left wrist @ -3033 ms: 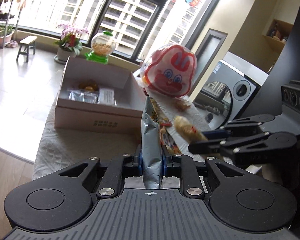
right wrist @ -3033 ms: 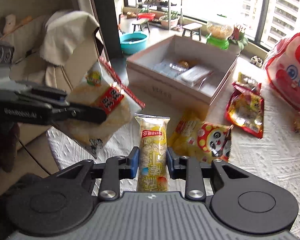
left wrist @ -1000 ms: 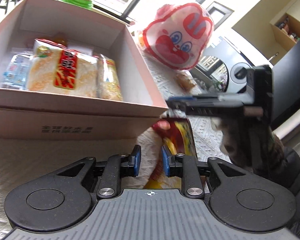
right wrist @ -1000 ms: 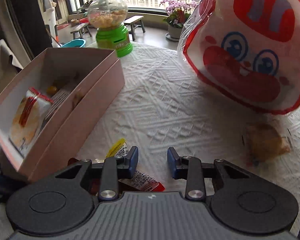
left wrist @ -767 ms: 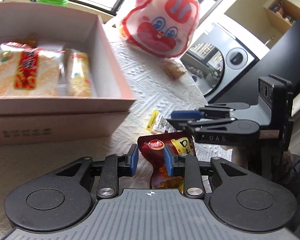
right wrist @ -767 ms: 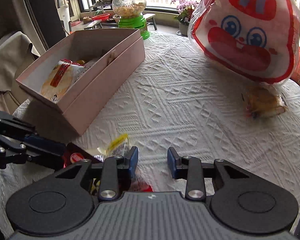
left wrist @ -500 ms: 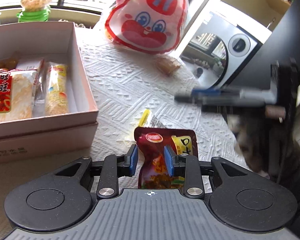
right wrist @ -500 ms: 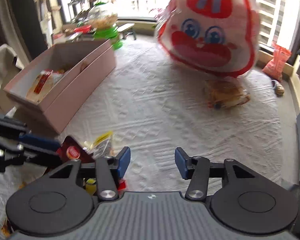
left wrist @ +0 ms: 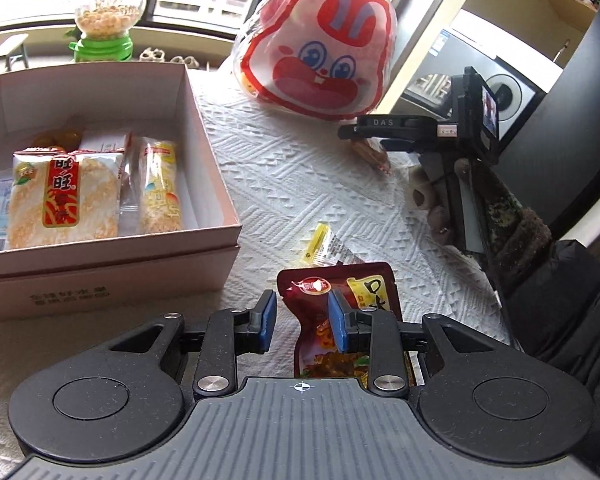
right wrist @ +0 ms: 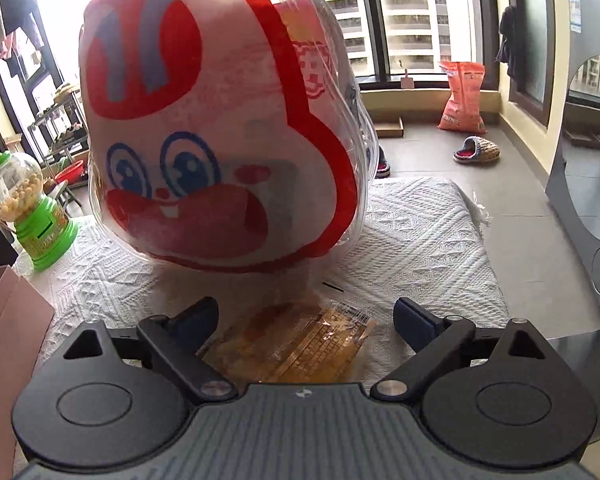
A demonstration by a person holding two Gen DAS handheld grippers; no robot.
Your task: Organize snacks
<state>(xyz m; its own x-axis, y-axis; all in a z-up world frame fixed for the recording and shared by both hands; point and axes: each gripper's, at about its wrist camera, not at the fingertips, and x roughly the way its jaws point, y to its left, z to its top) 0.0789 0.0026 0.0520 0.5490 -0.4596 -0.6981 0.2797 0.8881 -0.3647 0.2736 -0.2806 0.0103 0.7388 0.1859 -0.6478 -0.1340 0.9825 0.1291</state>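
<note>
Two snack packs boxed (left wrist: 100,184), "DAS" on right hand-held gripper (left wrist: 350,132), spread wide

Green-based candy dispenser (left wrist: 103,20) seen beside window — white quilted cloth (left wrist: 300,184) spread beneath. Orange bag (right wrist: 462,96) and slipper (right wrist: 476,150) noted on floor.

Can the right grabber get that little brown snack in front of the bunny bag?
Probably yes. The right gripper is wide open with the brown snack packet lying on the white cloth between its fingers. The bunny bag sits close behind but doesn't seem to block it.
</note>
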